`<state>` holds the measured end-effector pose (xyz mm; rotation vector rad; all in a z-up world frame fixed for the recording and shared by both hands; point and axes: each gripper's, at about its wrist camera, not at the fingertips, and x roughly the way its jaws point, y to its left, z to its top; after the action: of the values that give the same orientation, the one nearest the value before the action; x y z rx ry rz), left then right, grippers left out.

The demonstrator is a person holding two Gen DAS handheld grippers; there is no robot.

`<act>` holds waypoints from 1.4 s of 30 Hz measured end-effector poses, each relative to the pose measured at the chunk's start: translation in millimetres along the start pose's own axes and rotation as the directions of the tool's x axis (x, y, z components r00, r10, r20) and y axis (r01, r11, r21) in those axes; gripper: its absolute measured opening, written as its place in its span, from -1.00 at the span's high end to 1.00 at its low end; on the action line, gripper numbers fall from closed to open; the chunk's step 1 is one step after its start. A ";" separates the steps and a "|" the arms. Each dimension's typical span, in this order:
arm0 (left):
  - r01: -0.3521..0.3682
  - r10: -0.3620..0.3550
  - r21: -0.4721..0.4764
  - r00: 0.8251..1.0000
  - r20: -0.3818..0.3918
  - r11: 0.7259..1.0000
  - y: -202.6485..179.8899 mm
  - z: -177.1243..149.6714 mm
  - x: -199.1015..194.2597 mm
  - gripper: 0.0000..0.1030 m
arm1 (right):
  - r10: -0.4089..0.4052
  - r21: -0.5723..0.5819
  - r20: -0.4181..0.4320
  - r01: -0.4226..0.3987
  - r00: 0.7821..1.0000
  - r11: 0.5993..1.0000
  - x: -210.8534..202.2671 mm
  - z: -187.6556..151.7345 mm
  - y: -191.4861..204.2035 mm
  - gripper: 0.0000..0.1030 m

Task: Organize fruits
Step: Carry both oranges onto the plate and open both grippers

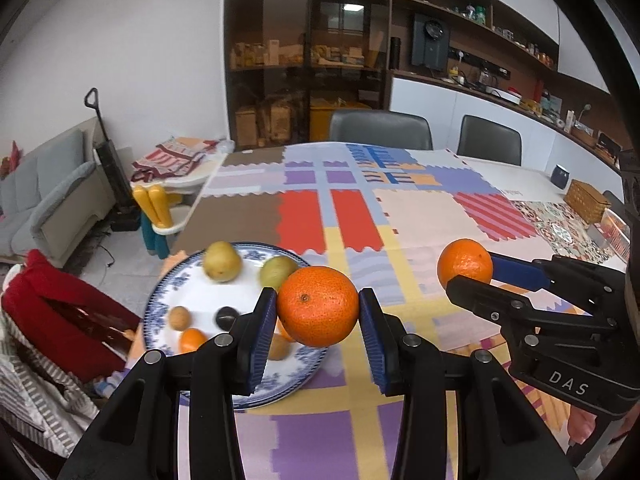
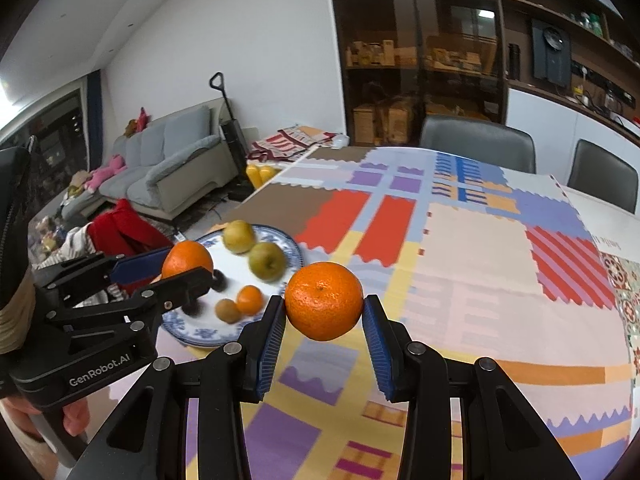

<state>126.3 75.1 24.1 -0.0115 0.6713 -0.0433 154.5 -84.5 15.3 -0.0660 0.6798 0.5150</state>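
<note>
My left gripper (image 1: pixel 318 308) is shut on an orange (image 1: pixel 318 306), held above the right edge of a blue-and-white plate (image 1: pixel 160 292). It also shows in the right wrist view (image 2: pixel 188 266), with its orange (image 2: pixel 186 258). My right gripper (image 2: pixel 324 304) is shut on a second orange (image 2: pixel 324 300), held above the tablecloth to the right of the plate (image 2: pixel 292 246); it also shows in the left wrist view (image 1: pixel 466 276). The plate holds two green-yellow apples (image 1: pixel 221 261) (image 1: pixel 276 270), a small orange (image 1: pixel 192 340), a brown kiwi (image 1: pixel 179 317) and a dark fruit (image 1: pixel 226 317).
A patchwork tablecloth (image 1: pixel 420 216) covers the table. A wicker box (image 1: pixel 588 200) and a small dark speaker (image 1: pixel 559 176) stand at the far right. Two grey chairs (image 1: pixel 380 128) stand behind the table. A red garment (image 1: pixel 60 312) lies off the table's left edge.
</note>
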 end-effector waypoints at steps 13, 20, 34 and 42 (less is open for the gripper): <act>-0.069 0.069 -0.007 0.997 0.028 0.998 39.5 -3.3 -19.6 0.21 | 0.055 -0.055 -0.005 -0.055 0.998 0.997 14.6 11.9 39.4 0.21; -0.111 0.111 0.017 0.994 0.020 0.994 62.8 0.1 -13.1 0.21 | 0.085 -0.057 -0.034 -0.086 0.996 0.995 36.8 19.9 57.2 0.21; -0.057 0.059 0.042 0.997 -0.057 0.998 107.1 4.0 48.6 0.21 | 0.107 -0.105 -0.124 -0.120 0.987 0.987 95.3 31.0 86.2 0.21; 0.020 -0.019 0.007 0.993 -0.115 1.000 123.1 1.7 84.4 0.21 | 0.084 -0.138 -0.178 -0.109 0.980 0.984 123.6 28.5 95.4 0.21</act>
<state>197.9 194.3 -30.0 -0.0076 0.7860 -0.0663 207.1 58.8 -28.4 -0.2189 0.8156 0.6582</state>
